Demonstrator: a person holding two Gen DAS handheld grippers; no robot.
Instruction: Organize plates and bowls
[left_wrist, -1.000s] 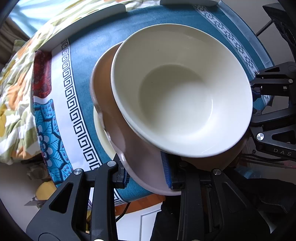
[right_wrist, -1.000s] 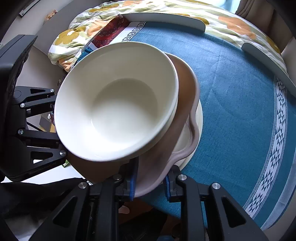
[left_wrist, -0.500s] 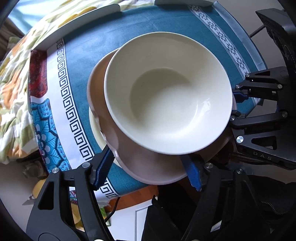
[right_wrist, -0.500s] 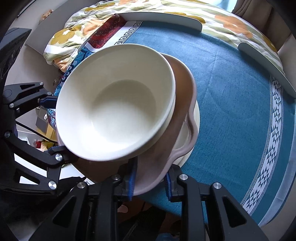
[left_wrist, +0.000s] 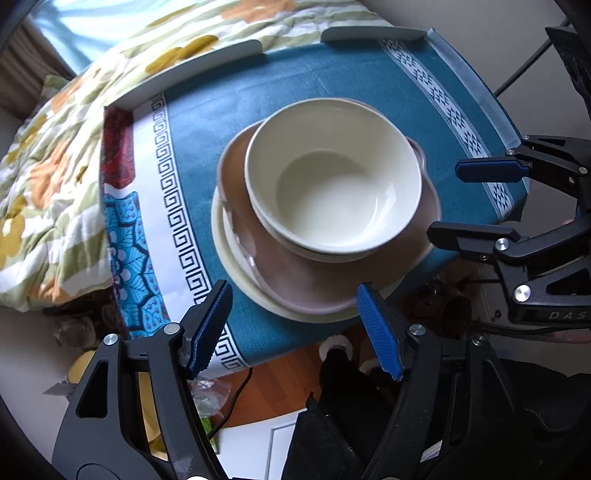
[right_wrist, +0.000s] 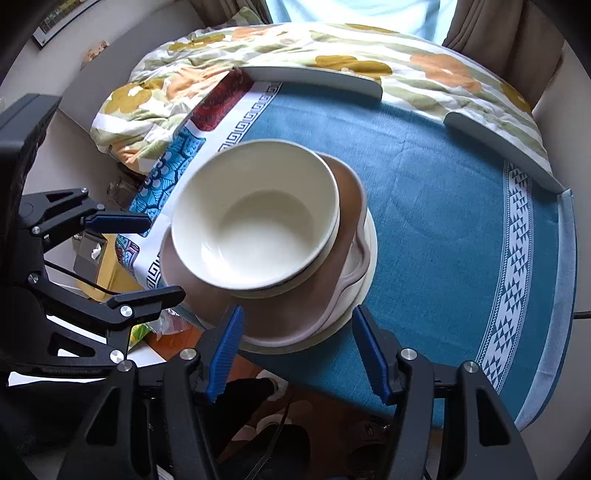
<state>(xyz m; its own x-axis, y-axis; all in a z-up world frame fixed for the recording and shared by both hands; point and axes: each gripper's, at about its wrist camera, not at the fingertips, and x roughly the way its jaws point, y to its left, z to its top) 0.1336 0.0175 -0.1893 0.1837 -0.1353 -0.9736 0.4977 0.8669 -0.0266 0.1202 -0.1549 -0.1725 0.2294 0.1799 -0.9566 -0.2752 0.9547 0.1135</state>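
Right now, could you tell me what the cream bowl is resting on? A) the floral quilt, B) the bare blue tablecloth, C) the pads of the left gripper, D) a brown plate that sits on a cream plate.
D: the cream bowl sits on the brown plate, which lies on a cream plate; both the left gripper and the right gripper stand open and clear of the stack.

The only readable lettering is the embossed pale letters "DAS" on the black frame of the right gripper (left_wrist: 476, 201), seen at the right edge of the left wrist view; the word runs off past the picture's edge. In the right wrist view, faint lettering on the left gripper (right_wrist: 147, 258) frame is too small to read.
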